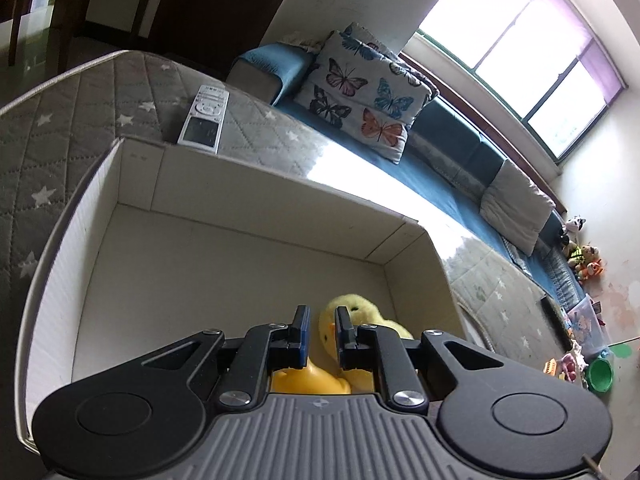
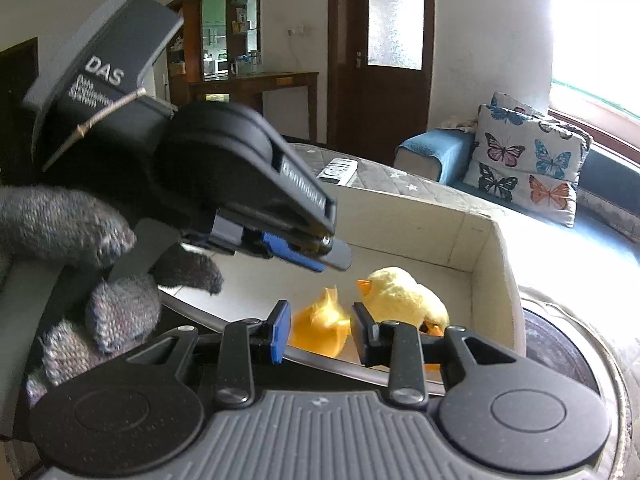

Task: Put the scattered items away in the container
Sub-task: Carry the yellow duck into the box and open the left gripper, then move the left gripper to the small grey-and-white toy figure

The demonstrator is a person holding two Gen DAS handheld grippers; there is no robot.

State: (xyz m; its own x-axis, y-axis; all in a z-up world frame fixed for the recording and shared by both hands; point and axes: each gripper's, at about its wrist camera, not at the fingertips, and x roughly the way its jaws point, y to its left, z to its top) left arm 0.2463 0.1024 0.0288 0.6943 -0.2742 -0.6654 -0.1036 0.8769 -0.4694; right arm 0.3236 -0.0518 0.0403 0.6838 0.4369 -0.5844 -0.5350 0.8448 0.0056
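Note:
A white cardboard box [image 1: 256, 200] stands on the star-patterned quilted table. Inside it lie a fluffy yellow plush chick [image 1: 354, 312] and an orange-yellow plastic duck [image 1: 308, 380]. My left gripper [image 1: 323, 332] hovers over the box above them, its jaws slightly apart and holding nothing. In the right wrist view the box [image 2: 492, 264], the chick [image 2: 400, 296] and the duck [image 2: 320, 324] show beyond my right gripper [image 2: 320, 330], which is open and empty at the box's near rim. The left gripper [image 2: 332, 258] reaches in from the left there. A white remote control [image 1: 204, 118] lies on the table behind the box.
A blue sofa [image 1: 448, 148] with butterfly cushions [image 1: 360, 92] runs behind the table. Stuffed toys [image 1: 582, 256] and a green bowl [image 1: 600, 374] lie at the far right. The remote control [image 2: 338, 170] and a wooden door [image 2: 384, 60] show in the right wrist view.

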